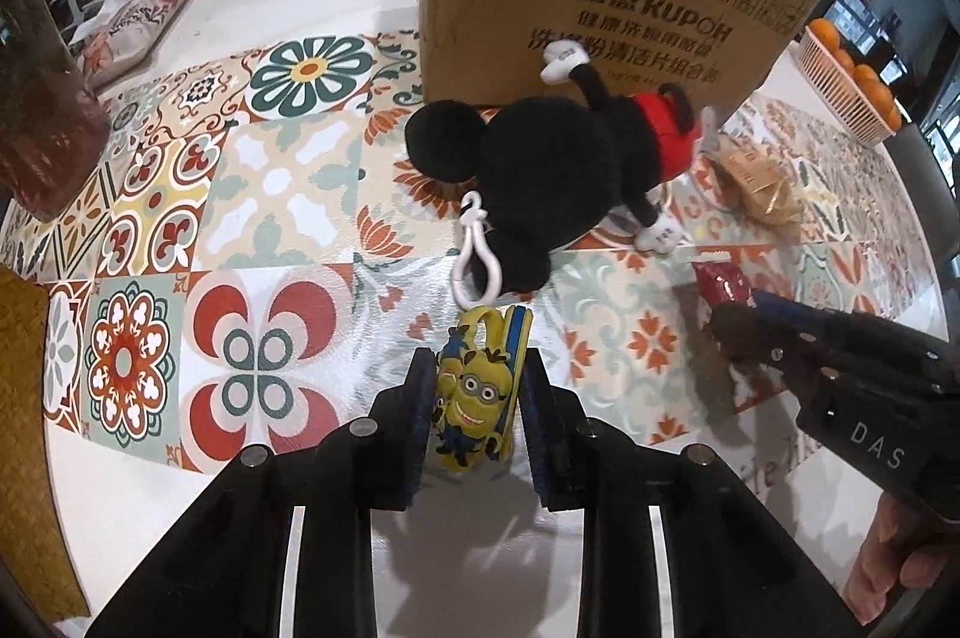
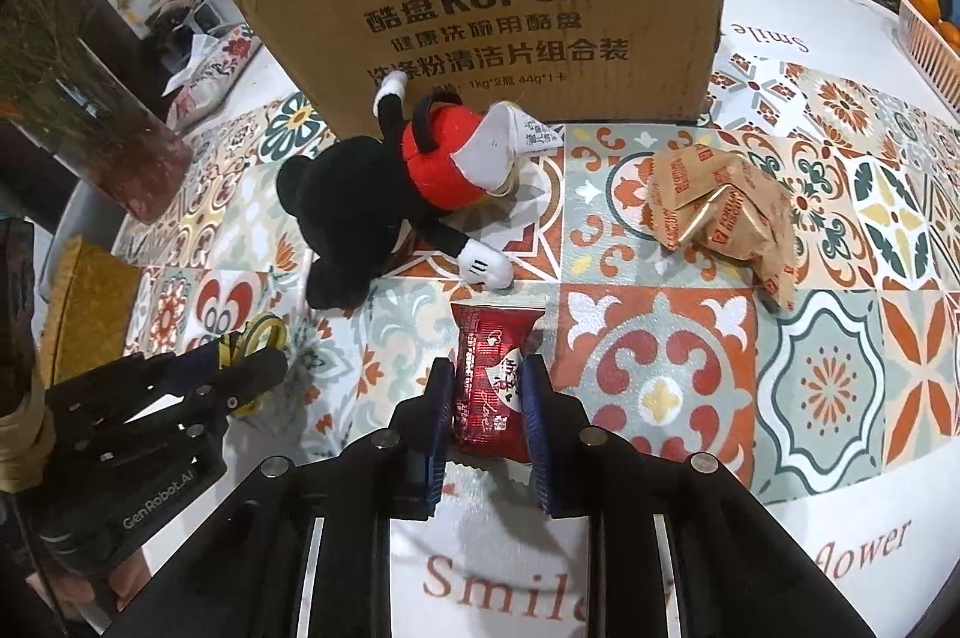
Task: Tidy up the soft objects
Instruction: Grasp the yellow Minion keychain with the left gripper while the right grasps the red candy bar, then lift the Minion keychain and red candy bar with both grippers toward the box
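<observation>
The left gripper point(image 1: 477, 398) has its two fingers pressed against the sides of a yellow Minion charm point(image 1: 477, 395), which sits low over the patterned tablecloth point(image 1: 288, 194). The right gripper point(image 2: 487, 401) is clamped on a dark red snack packet point(image 2: 491, 380) with white script on its wrapper that is too small to read.

Just beyond both lies a black mouse plush point(image 2: 384, 206) in red shorts, face down, one white-gloved hand touching the cardboard box point(image 2: 510, 8). A white clip point(image 1: 471, 248) hangs from its head, and a white printed tag point(image 2: 510, 140) sticks out at its shorts.

The box reads "KUPOH" with lines of Chinese text, "1kg*2", "44g*1" and four handling symbols. A crumpled brown paper wrapper point(image 2: 720, 212) with red print lies right of the plush. The tablecloth reads "Smile" and "flower" in part. The left gripper's body reads "GenRobot.AI" in the right wrist view.
</observation>
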Demonstrator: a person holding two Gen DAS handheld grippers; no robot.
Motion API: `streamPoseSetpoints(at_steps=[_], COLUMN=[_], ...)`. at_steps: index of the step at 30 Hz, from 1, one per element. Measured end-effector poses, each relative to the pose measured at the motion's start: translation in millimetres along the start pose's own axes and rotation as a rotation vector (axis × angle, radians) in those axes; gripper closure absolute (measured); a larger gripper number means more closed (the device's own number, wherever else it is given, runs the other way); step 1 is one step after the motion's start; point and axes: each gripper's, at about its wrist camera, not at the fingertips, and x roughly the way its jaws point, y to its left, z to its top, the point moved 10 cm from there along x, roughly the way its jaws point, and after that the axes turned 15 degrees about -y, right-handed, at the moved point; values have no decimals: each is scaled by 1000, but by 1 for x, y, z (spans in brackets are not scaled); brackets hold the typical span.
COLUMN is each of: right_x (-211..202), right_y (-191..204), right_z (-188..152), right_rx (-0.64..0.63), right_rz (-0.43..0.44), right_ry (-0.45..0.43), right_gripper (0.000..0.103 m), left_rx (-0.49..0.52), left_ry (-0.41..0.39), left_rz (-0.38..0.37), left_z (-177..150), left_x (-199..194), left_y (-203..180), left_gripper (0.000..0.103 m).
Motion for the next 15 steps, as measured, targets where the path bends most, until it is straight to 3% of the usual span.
streamPoseSetpoints(at_steps=[15], right_x=[-52], right_y=[5], right_z=[31], right_rx=[5], right_rz=[42], right_ry=[-111], right_gripper=[78], left_rx=[-10], left_ry=[-139], left_rz=[-3], left_z=[38], left_x=[-47], left_y=[-17], left_gripper=[75])
